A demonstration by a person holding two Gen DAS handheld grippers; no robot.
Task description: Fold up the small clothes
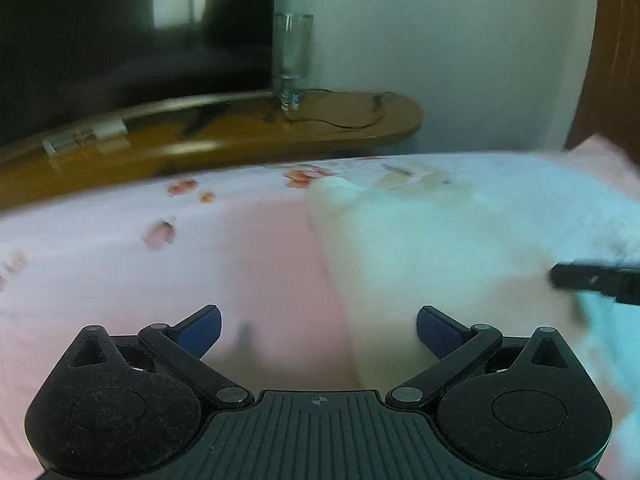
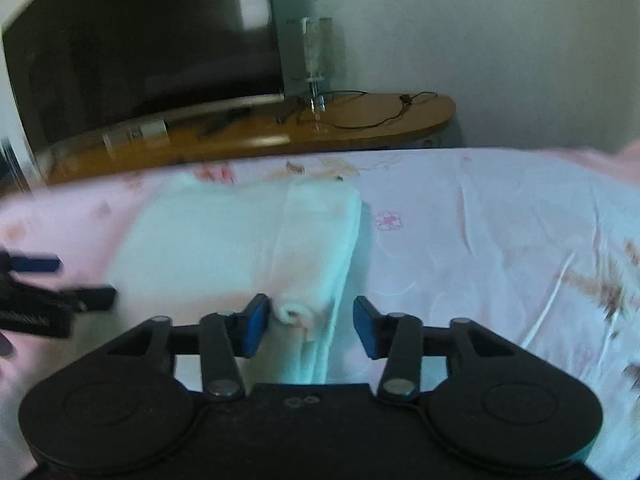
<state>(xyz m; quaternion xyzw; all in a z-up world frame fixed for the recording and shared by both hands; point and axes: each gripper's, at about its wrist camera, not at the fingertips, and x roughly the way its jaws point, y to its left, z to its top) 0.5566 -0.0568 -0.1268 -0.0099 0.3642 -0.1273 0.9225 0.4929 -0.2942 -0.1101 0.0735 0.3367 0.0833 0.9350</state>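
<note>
A pale, whitish folded garment (image 2: 240, 240) lies on the pink flowered bedsheet (image 2: 480, 240). My right gripper (image 2: 310, 326) is open, its blue pads on either side of the garment's near right corner, where the cloth rolls over. My left gripper (image 1: 318, 330) is open and empty, low over the sheet at the garment's left edge (image 1: 420, 248). The left gripper also shows at the left edge of the right wrist view (image 2: 52, 280), and the right gripper's tip shows at the right edge of the left wrist view (image 1: 596, 280).
Beyond the bed stands a long wooden console (image 2: 360, 120) with a dark TV screen (image 2: 140, 40), a glass vase (image 2: 316, 56) and a loose cable (image 2: 380, 116). A pink pillow or cloth (image 1: 600, 160) lies at the far right of the bed.
</note>
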